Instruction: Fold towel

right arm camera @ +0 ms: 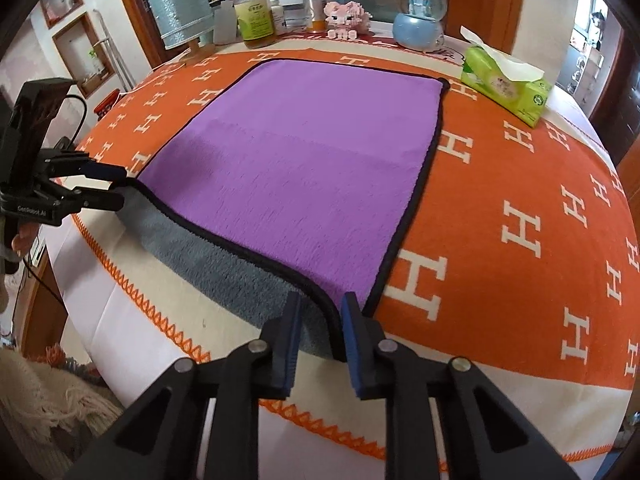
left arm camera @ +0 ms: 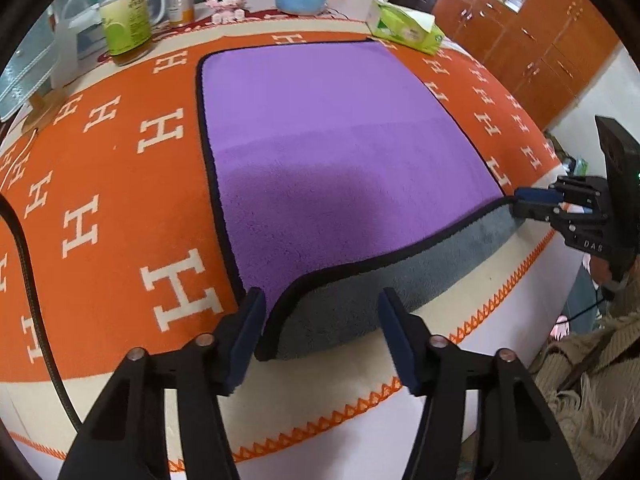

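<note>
Purple towel [right arm camera: 304, 168] spread flat on orange blanket [right arm camera: 520, 208], near edge lifted to show grey underside, right gripper [right arm camera: 320, 340] straddling near right corner with a gap, left gripper [right arm camera: 108, 186] at near left corner, tissue box [right arm camera: 504, 88] beyond.

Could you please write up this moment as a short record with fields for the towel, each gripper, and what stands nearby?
towel: purple towel lies flat on the orange blanket; near edge lifted, grey underside showing
left gripper: left gripper open, jaws astride the near left corner
right gripper: right gripper open, fingers either side of the near right corner's hem
fold: not yet begun
far side: tissue box, snow globe, bottle
</note>
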`<action>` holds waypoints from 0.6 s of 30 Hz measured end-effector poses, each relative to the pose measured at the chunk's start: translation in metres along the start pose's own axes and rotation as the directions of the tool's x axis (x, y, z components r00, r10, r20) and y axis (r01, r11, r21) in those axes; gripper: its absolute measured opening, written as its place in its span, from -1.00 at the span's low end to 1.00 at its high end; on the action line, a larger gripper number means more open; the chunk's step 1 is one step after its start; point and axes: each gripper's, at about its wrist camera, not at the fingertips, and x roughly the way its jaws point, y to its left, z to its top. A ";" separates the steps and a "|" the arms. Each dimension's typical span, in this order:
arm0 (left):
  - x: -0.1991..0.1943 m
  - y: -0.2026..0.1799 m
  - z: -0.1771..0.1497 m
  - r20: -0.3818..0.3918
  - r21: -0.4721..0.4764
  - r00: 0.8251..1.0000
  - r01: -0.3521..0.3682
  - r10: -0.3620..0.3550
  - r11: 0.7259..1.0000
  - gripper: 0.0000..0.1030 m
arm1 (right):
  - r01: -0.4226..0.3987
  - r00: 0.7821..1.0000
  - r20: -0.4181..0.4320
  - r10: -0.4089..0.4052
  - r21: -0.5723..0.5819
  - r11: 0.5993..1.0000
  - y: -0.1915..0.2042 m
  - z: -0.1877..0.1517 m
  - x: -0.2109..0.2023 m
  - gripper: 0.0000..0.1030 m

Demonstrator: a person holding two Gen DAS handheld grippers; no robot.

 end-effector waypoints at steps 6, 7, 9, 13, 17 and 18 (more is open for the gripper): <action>0.006 0.005 0.004 -0.025 -0.010 1.000 0.014 -0.014 1.000 -0.14 | -0.005 1.000 -0.004 0.005 0.002 1.000 -0.003 -0.001 -0.001 -0.75; 0.006 0.005 0.003 -0.026 -0.012 1.000 0.013 -0.013 1.000 -0.17 | -0.006 1.000 -0.005 0.006 0.002 1.000 -0.003 -0.001 -0.001 -0.76; 0.006 0.007 0.004 -0.031 -0.015 0.999 0.012 -0.013 1.000 -0.25 | -0.005 1.000 -0.007 0.005 0.000 1.000 -0.003 -0.002 -0.001 -0.77; 0.008 0.007 0.004 -0.049 -0.004 0.999 -0.001 0.001 1.000 -0.36 | -0.005 1.000 -0.008 0.005 -0.005 1.000 -0.003 -0.002 -0.001 -0.79; 0.013 0.008 0.003 -0.066 0.002 0.998 -0.012 0.012 1.000 -0.50 | -0.004 1.000 -0.007 0.004 -0.008 1.000 -0.003 -0.002 0.000 -0.80; 0.014 0.009 0.003 -0.069 0.001 0.997 -0.015 0.015 1.000 -0.53 | -0.003 1.000 -0.007 0.003 -0.009 1.000 -0.003 -0.002 0.000 -0.80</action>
